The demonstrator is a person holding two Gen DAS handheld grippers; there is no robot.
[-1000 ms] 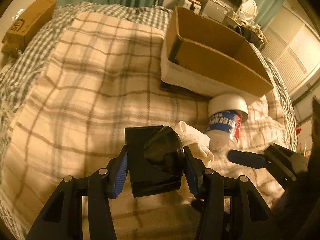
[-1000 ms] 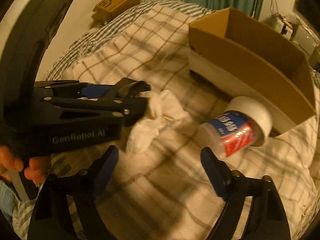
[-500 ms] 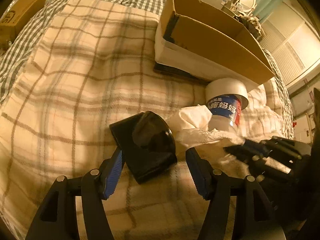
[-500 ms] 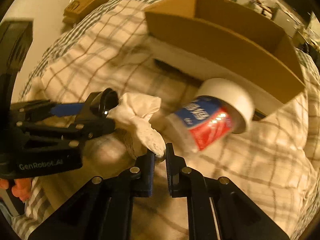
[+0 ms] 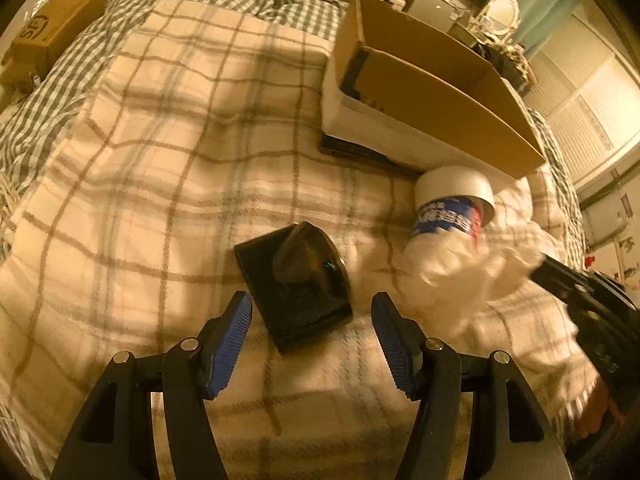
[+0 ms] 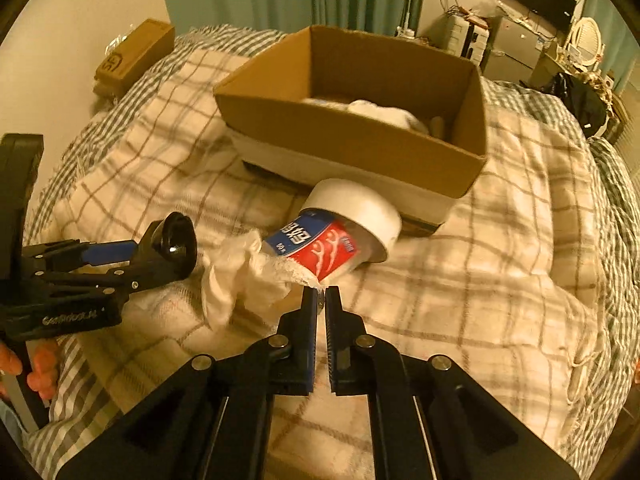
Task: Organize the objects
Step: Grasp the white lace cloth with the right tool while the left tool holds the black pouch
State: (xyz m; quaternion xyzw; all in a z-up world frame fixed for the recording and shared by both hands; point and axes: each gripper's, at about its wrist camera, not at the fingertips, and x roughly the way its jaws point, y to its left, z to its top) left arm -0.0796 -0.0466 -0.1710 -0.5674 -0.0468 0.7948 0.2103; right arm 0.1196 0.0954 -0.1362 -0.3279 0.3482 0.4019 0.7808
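Two grippers, R gripper [image 6: 322,294] pinching white cloth [image 6: 244,280], jar [image 6: 340,240] beside box [image 6: 360,148]

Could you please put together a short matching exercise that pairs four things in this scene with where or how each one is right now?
Things:
1. white cloth
2. black object
3. labelled jar
4. cardboard box

States:
A. lying on its side beside the box
B. pinched by the right gripper
C. open-topped, on the bed
D. between the open fingers of the left gripper

Pairs: 1-B, 2-D, 3-A, 4-C
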